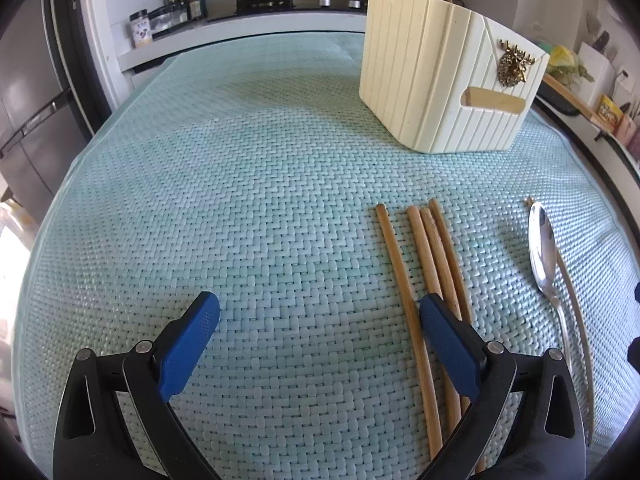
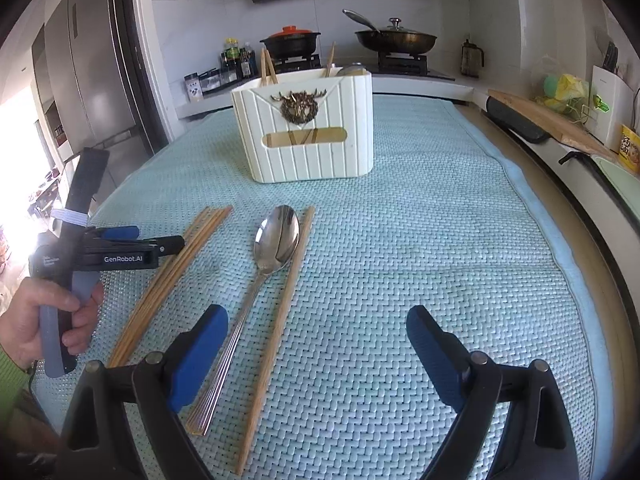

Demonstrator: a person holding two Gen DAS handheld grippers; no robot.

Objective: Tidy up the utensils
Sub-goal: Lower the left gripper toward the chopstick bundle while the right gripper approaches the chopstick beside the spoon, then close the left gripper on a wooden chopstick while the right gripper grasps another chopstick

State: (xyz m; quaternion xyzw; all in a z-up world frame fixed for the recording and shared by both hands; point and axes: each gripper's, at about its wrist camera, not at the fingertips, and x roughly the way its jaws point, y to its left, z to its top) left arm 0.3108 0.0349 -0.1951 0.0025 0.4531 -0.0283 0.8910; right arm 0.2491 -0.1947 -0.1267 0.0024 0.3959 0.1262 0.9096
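Several wooden chopsticks (image 1: 424,264) lie side by side on the woven mat, also in the right wrist view (image 2: 172,276). A metal spoon (image 2: 276,240) lies right of them with one single chopstick (image 2: 288,292) beside it; the spoon also shows in the left wrist view (image 1: 544,252). A cream utensil holder (image 2: 308,128) with a gold deer emblem stands farther back, holding chopsticks; it also shows in the left wrist view (image 1: 448,76). My left gripper (image 1: 320,320) is open and empty, its right finger over the chopstick bundle. My right gripper (image 2: 318,328) is open and empty, just behind the spoon handle.
The light blue woven mat (image 2: 420,260) covers the table. A stove with a black pot (image 2: 292,40) and a frying pan (image 2: 396,38) stands behind. A fridge (image 2: 92,72) is at the left, a cutting board (image 2: 548,120) and sink at the right.
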